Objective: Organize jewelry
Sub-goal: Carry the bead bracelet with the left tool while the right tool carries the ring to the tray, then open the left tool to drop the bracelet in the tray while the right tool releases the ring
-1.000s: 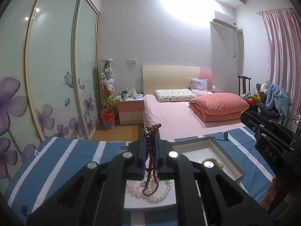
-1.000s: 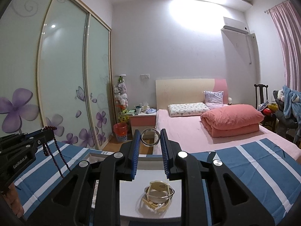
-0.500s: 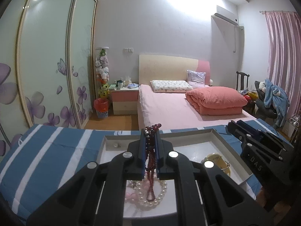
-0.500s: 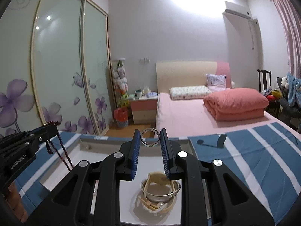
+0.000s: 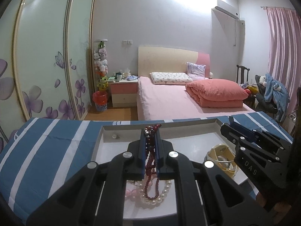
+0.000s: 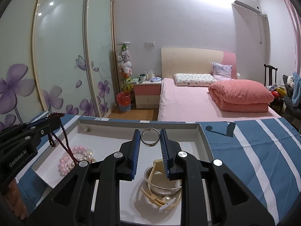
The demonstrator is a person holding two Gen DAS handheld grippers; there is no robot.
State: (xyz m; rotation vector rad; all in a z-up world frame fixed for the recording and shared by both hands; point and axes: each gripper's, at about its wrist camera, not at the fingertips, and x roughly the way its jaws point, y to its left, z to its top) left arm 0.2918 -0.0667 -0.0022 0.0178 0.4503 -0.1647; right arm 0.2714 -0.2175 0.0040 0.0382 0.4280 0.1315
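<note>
Where the two wrist views begin, nearest the lens, each claw stands over a shallow white tray (image 6: 204, 141) on a worktop covered by a blue-and-white striped cloth (image 6: 254, 150). Left claw (image 5: 150, 141): jaws nearly closed, pinching a dark red bead strand (image 5: 150, 169), whose loop hangs down onto a white pearl strand (image 5: 160, 197) and a pink bead bracelet (image 5: 129, 192) lying together on the tray floor. Right claw (image 6: 150, 141): jaws narrowly parted, clamping a silver ring (image 6: 150, 137) upright between the blue pads. Directly beneath the right claw, on the tray floor, rest a silver bangle (image 6: 161, 188) and a cream strap with a pearl (image 6: 165, 200); whether these two touch cannot be told. In the right wrist view the left claw (image 6: 54, 121) enters from the left edge, its red strand (image 6: 64, 141) trailing down to the pink bracelet (image 6: 73, 158). At the tray's far left corner lies a small pale item (image 5: 114, 136), too small to identify. Beyond the worktop: a bed (image 6: 188, 101) with a folded salmon quilt (image 6: 240, 94), a bedside cabinet (image 6: 147, 94), and a sliding wardrobe (image 6: 65, 66) printed with purple flowers.
</note>
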